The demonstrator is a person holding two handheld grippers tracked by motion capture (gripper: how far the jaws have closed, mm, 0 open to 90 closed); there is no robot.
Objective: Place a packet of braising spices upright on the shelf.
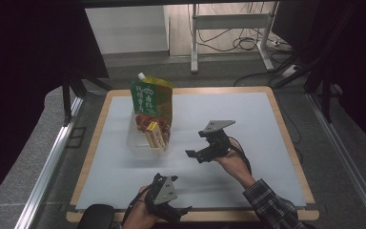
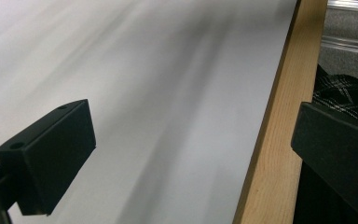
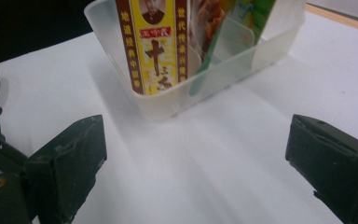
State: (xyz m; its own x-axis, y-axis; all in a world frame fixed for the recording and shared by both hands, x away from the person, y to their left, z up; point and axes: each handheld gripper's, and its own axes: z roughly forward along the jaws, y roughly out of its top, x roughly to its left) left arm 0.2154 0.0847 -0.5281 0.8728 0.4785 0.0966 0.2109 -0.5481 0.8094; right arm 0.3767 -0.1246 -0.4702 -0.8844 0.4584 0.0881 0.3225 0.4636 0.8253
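Observation:
A clear plastic bin (image 1: 138, 145) (image 3: 168, 105) stands on the white mat, left of centre. In it are a tall green and yellow pouch (image 1: 151, 100) with a white cap, a red snack bag (image 1: 147, 122) and a yellow box (image 1: 156, 135) (image 3: 153, 44) with red print. My right gripper (image 1: 195, 153) (image 3: 196, 172) hovers to the right of the bin, open, its jaws pointing at it with nothing between them. My left gripper (image 1: 183, 210) (image 2: 191, 163) is low at the mat's front edge, open and empty, one jaw over the wooden edge (image 2: 279, 126).
The white mat (image 1: 248, 124) covers a wood-rimmed table (image 1: 286, 138). A plaid sleeve (image 1: 271, 207) reaches in from the bottom right. Metal rails (image 1: 47, 167) run along both sides, and a frame with cables (image 1: 228, 28) stands on the floor behind.

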